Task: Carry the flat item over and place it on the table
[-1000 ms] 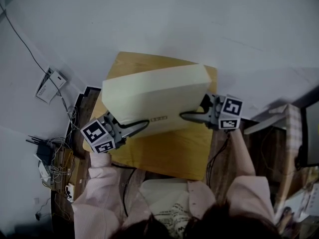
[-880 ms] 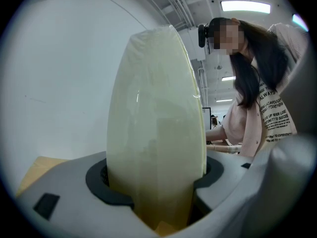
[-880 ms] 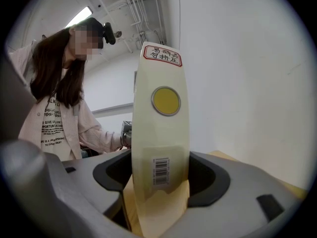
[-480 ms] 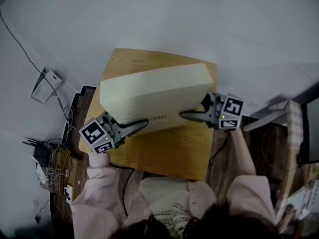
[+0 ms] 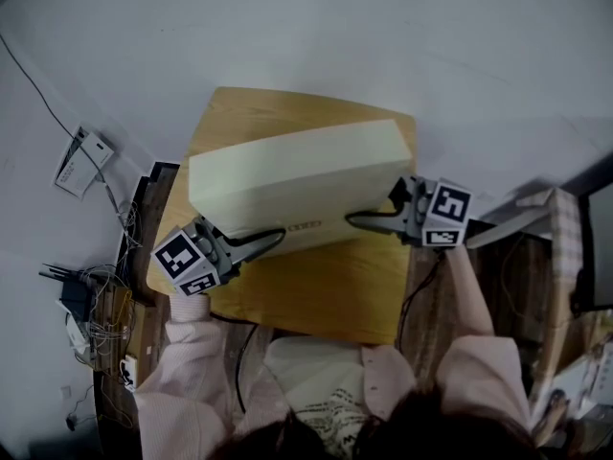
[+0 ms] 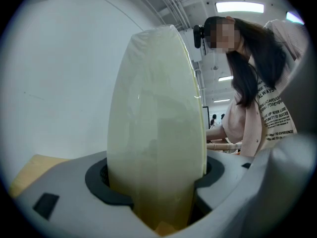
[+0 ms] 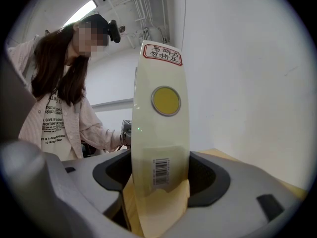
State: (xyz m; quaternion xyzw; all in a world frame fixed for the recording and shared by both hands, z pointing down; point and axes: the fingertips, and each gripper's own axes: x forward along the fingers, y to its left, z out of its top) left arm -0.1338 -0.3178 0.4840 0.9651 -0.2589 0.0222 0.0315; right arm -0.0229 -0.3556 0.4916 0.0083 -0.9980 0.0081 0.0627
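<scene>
The flat item (image 5: pixel 297 185), a thick cream slab in clear wrap, stands on its long edge over the wooden table (image 5: pixel 316 290). My left gripper (image 5: pixel 263 242) is shut on its left end and my right gripper (image 5: pixel 359 221) on its right end, both low on the slab. Seen from the left gripper view, the slab (image 6: pixel 156 133) fills the gap between the dark pads of the left gripper (image 6: pixel 158 202). The right gripper view shows the other end of the slab (image 7: pixel 161 133), with a yellow round sticker and a barcode, wedged in the right gripper (image 7: pixel 158 197).
A tangle of cables and plugs (image 5: pixel 91 295) and a white box (image 5: pixel 81 161) lie to the table's left. Wooden furniture (image 5: pixel 546 257) stands at the right. The person in a pink jacket (image 5: pixel 192 372) is at the table's near edge.
</scene>
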